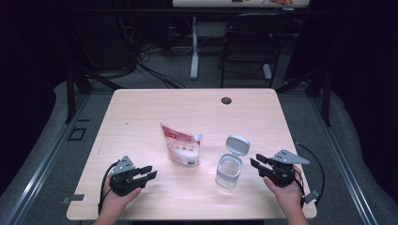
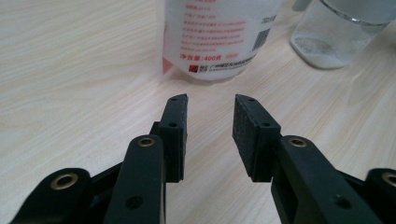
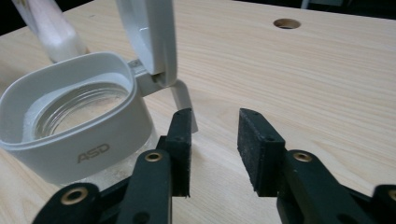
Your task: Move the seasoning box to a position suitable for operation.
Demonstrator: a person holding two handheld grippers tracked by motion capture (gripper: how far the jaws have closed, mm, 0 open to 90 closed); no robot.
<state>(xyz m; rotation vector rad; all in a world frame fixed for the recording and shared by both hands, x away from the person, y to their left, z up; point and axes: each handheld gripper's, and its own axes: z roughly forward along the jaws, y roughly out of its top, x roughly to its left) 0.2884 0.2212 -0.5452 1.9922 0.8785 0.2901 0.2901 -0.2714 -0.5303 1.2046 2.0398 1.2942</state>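
Note:
A red and white pouch (image 1: 180,147) with a spout stands near the middle of the wooden table (image 1: 141,112). To its right is a glass jar (image 1: 229,171) with a white collar, its flip lid (image 1: 238,144) raised. My left gripper (image 1: 149,172) rests at the front left, open and empty, aimed at the pouch (image 2: 219,37) with the jar (image 2: 341,32) beyond. My right gripper (image 1: 256,162) is just right of the jar (image 3: 70,135), open with nothing between its pads, a small gap from the lid (image 3: 149,37) hinge. The pouch (image 3: 51,32) shows behind the jar.
A round cable hole (image 1: 226,100) sits at the table's far edge, also the hole (image 3: 286,23) ahead of my right gripper. A dark chair (image 1: 248,42) and a white desk leg (image 1: 194,47) stand beyond the table. Metal rails (image 1: 42,164) flank both sides.

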